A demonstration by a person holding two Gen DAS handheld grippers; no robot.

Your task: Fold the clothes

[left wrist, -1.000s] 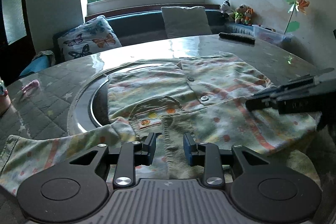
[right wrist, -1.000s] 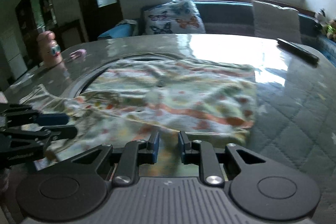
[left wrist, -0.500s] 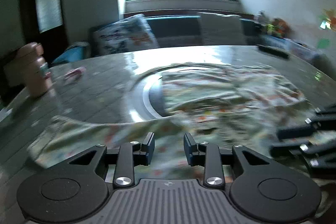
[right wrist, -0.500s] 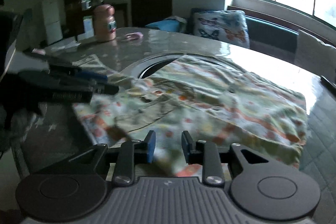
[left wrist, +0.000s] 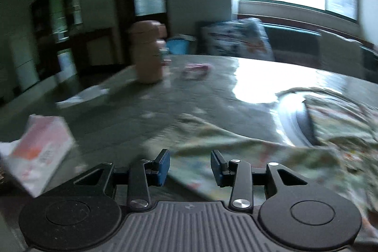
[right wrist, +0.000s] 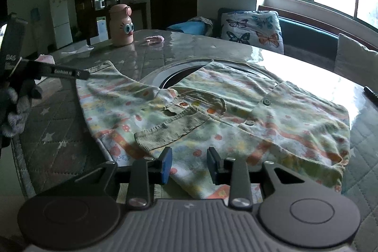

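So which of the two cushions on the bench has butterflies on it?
The cushion nearer the door: white with coloured butterflies. The other cushion, at the right edge of the right wrist view, is plain grey.

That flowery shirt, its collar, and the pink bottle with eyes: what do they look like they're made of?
The shirt looks like soft, thin woven cotton: matte, rumpled, lying limp. Its collar seems to be corduroy, judging by the fine ribbing. The pink bottle appears to be smooth moulded plastic with a faint sheen, though coated metal can't be ruled out.

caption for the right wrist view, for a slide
Right gripper open over a patterned child's shirt spread on the quilted table.
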